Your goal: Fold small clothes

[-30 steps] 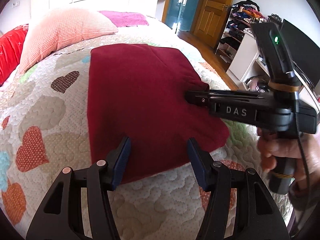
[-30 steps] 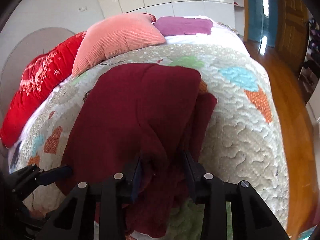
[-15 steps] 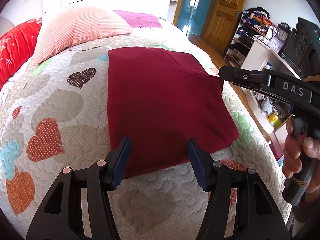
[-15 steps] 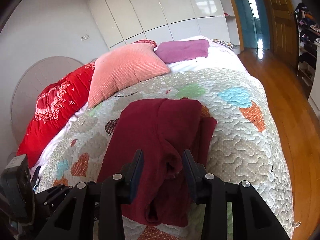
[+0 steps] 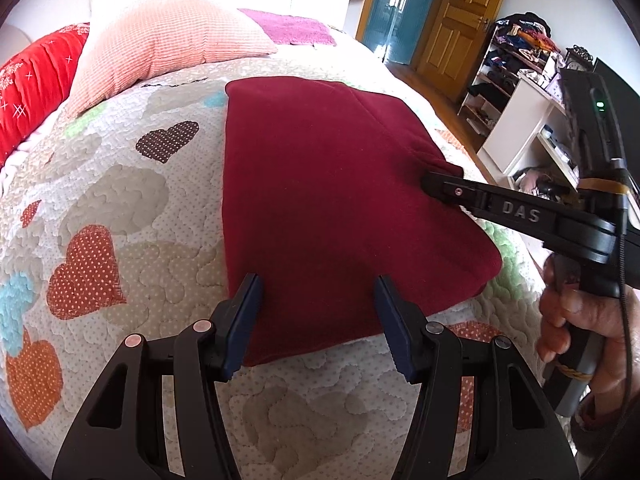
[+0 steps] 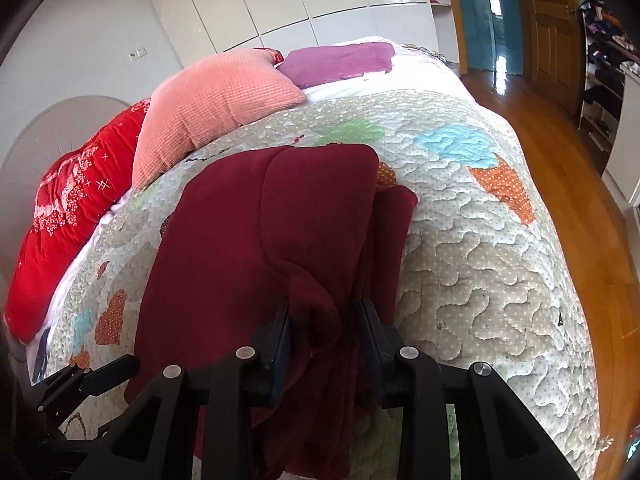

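A dark red folded garment (image 5: 320, 200) lies on the heart-patterned quilt (image 5: 112, 208). It also shows in the right wrist view (image 6: 256, 240). My left gripper (image 5: 318, 320) is open, its blue-padded fingers straddling the garment's near edge just above it. My right gripper (image 6: 324, 336) is open, with a bunched fold at the garment's right side between its fingers. In the left wrist view the right gripper (image 5: 440, 184) comes in from the right and touches the garment's right edge.
A pink pillow (image 5: 168, 44), a red pillow (image 5: 32, 80) and a purple cloth (image 5: 292, 28) lie at the head of the bed. Shelves with clothes (image 5: 516, 64) and a white cabinet (image 5: 532, 128) stand to the right. Wooden floor (image 6: 580, 200) runs beside the bed.
The right gripper pulled back off the garment half a second ago and has moved in again onto its right side fold. The left gripper stayed open at the near edge.
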Tool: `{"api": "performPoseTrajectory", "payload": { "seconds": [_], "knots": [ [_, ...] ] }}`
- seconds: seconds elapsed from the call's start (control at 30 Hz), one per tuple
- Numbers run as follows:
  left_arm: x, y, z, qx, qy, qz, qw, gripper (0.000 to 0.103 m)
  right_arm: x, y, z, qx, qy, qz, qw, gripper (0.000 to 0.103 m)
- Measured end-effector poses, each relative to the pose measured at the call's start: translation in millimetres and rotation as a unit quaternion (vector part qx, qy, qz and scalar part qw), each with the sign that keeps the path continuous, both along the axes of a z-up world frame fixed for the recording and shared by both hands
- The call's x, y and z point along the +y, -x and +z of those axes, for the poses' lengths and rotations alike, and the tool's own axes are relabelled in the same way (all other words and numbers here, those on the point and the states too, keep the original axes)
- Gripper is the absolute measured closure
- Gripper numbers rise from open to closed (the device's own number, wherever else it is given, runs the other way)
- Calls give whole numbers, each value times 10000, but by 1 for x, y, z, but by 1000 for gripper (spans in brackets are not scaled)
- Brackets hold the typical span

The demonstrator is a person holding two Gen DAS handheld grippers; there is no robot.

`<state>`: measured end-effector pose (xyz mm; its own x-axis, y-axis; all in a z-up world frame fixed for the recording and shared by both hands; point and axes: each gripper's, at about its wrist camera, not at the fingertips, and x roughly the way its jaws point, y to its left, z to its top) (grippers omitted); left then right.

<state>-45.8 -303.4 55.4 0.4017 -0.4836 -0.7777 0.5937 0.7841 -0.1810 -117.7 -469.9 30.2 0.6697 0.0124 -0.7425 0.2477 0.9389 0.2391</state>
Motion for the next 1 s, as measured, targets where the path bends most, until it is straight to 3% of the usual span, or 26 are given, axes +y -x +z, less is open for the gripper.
{"api": "performPoseTrajectory", "payload": {
  "seconds": [0.2,0.3,0.33,0.57,0.7,0.87,0.97,1.0],
  "knots": [
    [0,0,0,-1,-3,28,10000,45,7,18,20,-185,-147,-100,9997,72],
    [2,-1,1,37,38,54,10000,45,9,26,31,-406,-225,-191,9987,50],
    [3,-2,2,57,62,67,9999,45,9,27,34,-474,-259,-176,9984,49],
    [9,-10,10,133,189,182,9996,45,12,12,34,-458,-196,-213,9985,50],
    [12,-20,20,44,341,242,9991,45,5,2,19,-314,-323,-324,9985,74],
    [12,-43,18,241,460,340,9981,45,-3,0,-1,-243,-397,-311,9984,75],
    [13,-59,9,586,653,382,9954,45,-7,1,-3,-293,-443,-291,9982,74],
    [13,-63,5,752,758,371,9936,45,-8,2,-4,-303,-464,-291,9980,68]
  ]
}}
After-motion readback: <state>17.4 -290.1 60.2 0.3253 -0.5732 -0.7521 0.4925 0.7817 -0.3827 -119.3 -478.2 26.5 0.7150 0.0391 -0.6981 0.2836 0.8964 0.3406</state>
